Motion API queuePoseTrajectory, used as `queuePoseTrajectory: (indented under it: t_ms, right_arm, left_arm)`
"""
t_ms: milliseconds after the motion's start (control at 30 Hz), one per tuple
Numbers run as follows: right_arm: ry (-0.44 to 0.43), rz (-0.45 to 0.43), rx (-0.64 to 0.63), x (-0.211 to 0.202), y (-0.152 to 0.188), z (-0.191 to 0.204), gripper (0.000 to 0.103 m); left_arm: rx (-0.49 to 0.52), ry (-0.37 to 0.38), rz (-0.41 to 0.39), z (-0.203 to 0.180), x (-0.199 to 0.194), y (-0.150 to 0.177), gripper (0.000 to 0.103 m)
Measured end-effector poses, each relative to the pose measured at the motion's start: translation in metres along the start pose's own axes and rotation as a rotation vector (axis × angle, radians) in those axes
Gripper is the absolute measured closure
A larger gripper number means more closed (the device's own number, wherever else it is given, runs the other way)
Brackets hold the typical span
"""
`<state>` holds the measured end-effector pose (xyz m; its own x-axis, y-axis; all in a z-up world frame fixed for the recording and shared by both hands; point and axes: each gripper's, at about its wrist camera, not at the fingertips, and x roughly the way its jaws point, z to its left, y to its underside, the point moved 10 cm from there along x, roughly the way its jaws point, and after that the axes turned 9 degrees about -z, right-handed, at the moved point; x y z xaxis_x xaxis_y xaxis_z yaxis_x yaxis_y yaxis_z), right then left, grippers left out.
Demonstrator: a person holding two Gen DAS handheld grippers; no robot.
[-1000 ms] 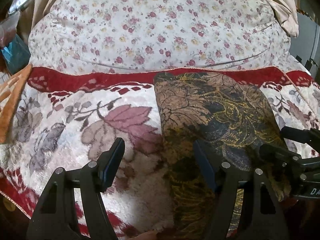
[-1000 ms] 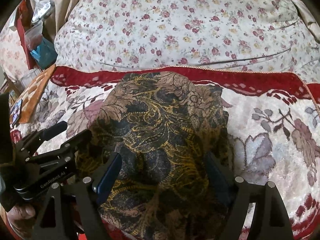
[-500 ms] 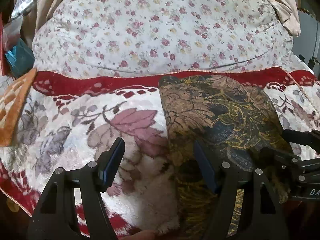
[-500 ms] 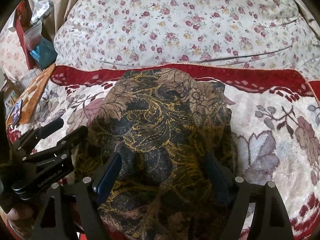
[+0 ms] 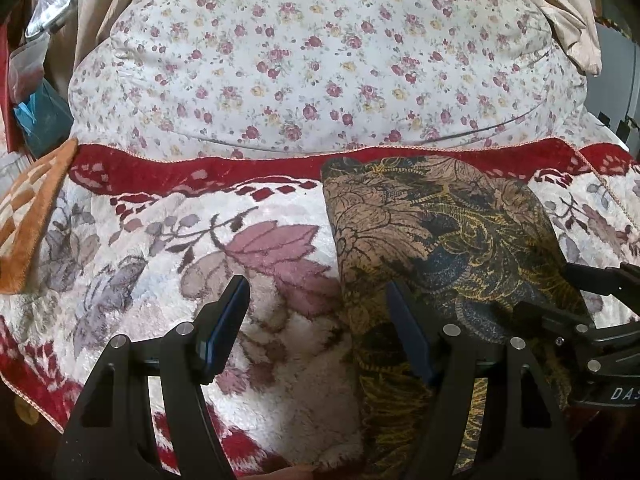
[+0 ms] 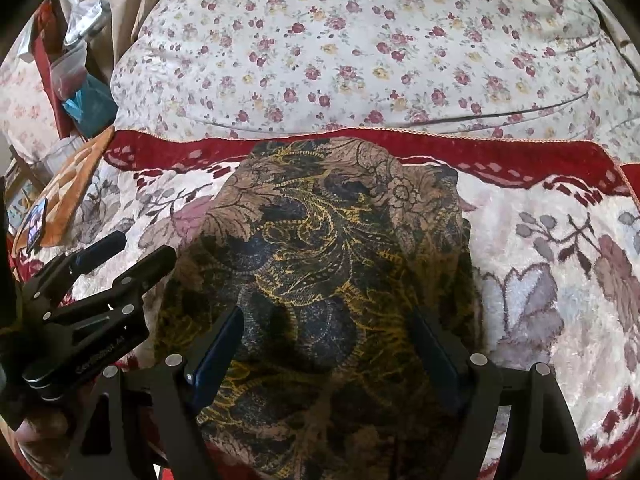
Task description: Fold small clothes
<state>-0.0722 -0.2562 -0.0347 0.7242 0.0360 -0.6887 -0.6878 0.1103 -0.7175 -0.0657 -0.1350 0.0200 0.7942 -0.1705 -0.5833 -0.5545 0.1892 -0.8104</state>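
A small brown garment with black and gold floral print (image 6: 332,264) lies folded lengthwise on the red and white flowered blanket (image 6: 560,264). It also shows in the left wrist view (image 5: 440,240), right of centre. My left gripper (image 5: 316,300) is open and empty, straddling the garment's left edge near its front end. My right gripper (image 6: 328,328) is open and empty, just above the garment's near part. The left gripper shows in the right wrist view (image 6: 120,252) at the left, and the right gripper in the left wrist view (image 5: 576,292) at the right.
A big white pillow with small red flowers (image 5: 312,60) lies behind the blanket. An orange patterned cloth (image 5: 28,216) lies at the far left. Plastic bags and a teal item (image 6: 88,100) stand at the back left. Beige cloth (image 5: 560,4) hangs at the back right.
Both grippers have drawn back slightly toward the near edge; the garment and pillow sit a little lower in view. The garment lies as before. Both jaws stay open.
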Motion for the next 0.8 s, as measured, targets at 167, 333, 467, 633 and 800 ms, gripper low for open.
queuePoseTrajectory:
  t_ms: [167,333,467,633,800]
  right_arm:
    - [-0.001,0.001,0.001,0.0004,-0.0005,-0.0003,0.021]
    - [0.0,-0.001,0.0,0.0017,-0.0012,0.0004,0.021]
    - [-0.006,0.0,0.007,0.0031,-0.0018,0.0011,0.021]
    - [-0.005,0.006,0.005,0.0067,-0.0015,0.0031,0.02]
    - [-0.007,0.007,0.004,0.0071,-0.0017,0.0019,0.019]
  left_arm:
    - [0.002,0.001,-0.001,0.0005,0.0003,0.0007,0.032]
    - [0.0,0.008,0.002,-0.004,-0.0007,-0.0001,0.032]
    - [-0.007,0.027,0.01,-0.0081,0.0004,0.001,0.032]
    - [-0.016,0.029,0.01,-0.0073,0.0009,0.0014,0.032]
    - [-0.042,0.033,0.013,-0.0051,0.0022,0.0012,0.032]
